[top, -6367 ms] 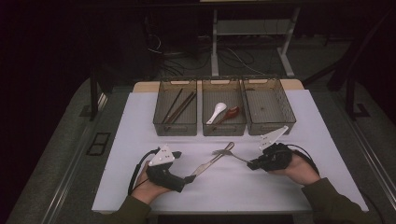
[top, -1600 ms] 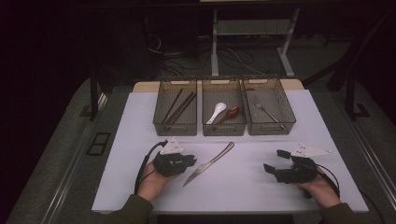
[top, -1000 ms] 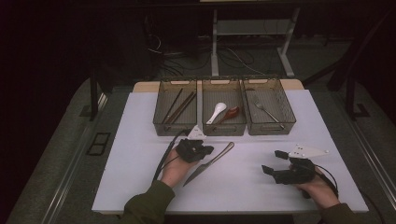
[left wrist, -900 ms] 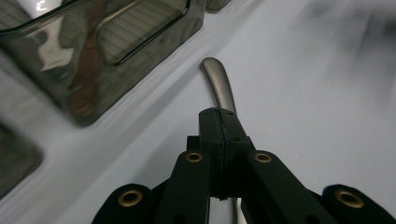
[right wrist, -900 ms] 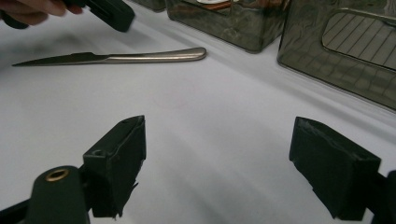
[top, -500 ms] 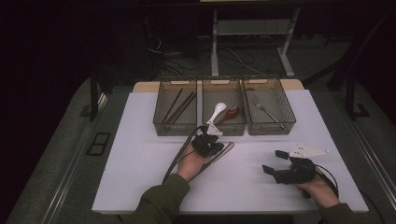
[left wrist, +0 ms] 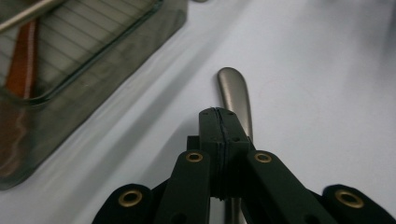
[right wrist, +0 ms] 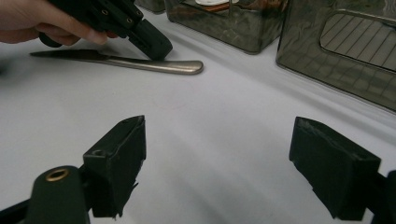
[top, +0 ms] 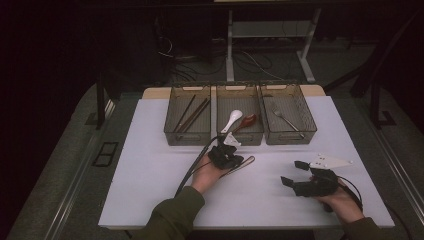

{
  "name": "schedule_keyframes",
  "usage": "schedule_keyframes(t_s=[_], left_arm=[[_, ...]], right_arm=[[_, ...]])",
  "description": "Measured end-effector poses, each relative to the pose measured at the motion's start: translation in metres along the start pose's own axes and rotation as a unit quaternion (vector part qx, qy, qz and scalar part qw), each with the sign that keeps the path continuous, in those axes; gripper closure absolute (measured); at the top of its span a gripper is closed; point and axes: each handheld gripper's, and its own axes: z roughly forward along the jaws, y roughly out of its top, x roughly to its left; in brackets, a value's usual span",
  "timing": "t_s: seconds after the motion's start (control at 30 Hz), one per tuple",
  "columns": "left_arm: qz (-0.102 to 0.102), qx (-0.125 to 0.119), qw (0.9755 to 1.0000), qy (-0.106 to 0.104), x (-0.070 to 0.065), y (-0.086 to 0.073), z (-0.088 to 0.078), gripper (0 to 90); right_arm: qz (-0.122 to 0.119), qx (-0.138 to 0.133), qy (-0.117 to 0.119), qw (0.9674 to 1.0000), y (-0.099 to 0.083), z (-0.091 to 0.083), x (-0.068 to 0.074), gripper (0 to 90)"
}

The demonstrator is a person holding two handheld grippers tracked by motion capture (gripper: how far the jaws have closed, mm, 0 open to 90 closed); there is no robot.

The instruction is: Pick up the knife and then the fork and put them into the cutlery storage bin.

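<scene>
A metal table knife [top: 246, 161] lies on the white table in front of the middle tray. My left gripper [top: 234, 159] sits over its handle with the jaws pressed together. In the left gripper view the shut jaws [left wrist: 218, 116] lie on top of the knife's handle [left wrist: 233, 88], whose rounded end sticks out beyond them. The right gripper view shows the left gripper [right wrist: 154, 44] touching the knife [right wrist: 159, 65] from above. My right gripper [top: 293, 172] rests at the front right of the table, open and holding nothing [right wrist: 219, 172].
Three dark mesh trays stand in a row at the back. The left tray [top: 172, 131] holds chopsticks, the middle tray [top: 239, 141] a white spoon and a brown spoon, and the right tray [top: 310, 125] a fork. Cables trail from both grippers.
My left gripper has moved from the table's front left forward and right onto the knife handle. The right gripper has stayed still and open at the front right.
</scene>
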Motion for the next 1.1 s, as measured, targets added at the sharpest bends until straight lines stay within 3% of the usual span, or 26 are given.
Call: schedule_keyframes(t_s=[0.1,0.27,0.43,0.63,0.8,1.1], left_arm=[[0.010,0.001,0.9997,-0.024,-0.003,0.001,0.001,89.0],[0.023,0.000,0.9991,-0.037,-0.007,0.001,0.002,88.8],[0.051,-0.010,0.9973,-0.052,-0.002,-0.001,-0.018,72.4],[0.071,-0.006,0.9951,-0.069,0.000,-0.015,-0.033,66.0],[0.092,0.008,0.9935,-0.067,0.002,-0.021,-0.028,68.9],[0.100,0.002,0.9918,-0.080,0.006,-0.028,-0.026,75.3]], right_arm=[[0.000,0.000,0.001,1.0000,0.000,0.000,0.000,18.3],[0.000,0.000,0.002,1.0000,0.000,0.000,0.000,18.3],[0.001,-0.001,0.002,1.0000,0.000,0.000,0.000,18.3],[0.001,0.000,0.004,1.0000,0.000,0.000,0.000,18.3],[0.001,0.000,0.004,1.0000,0.000,0.000,0.000,18.3],[0.001,-0.002,0.006,1.0000,0.000,0.000,-0.001,18.3]])
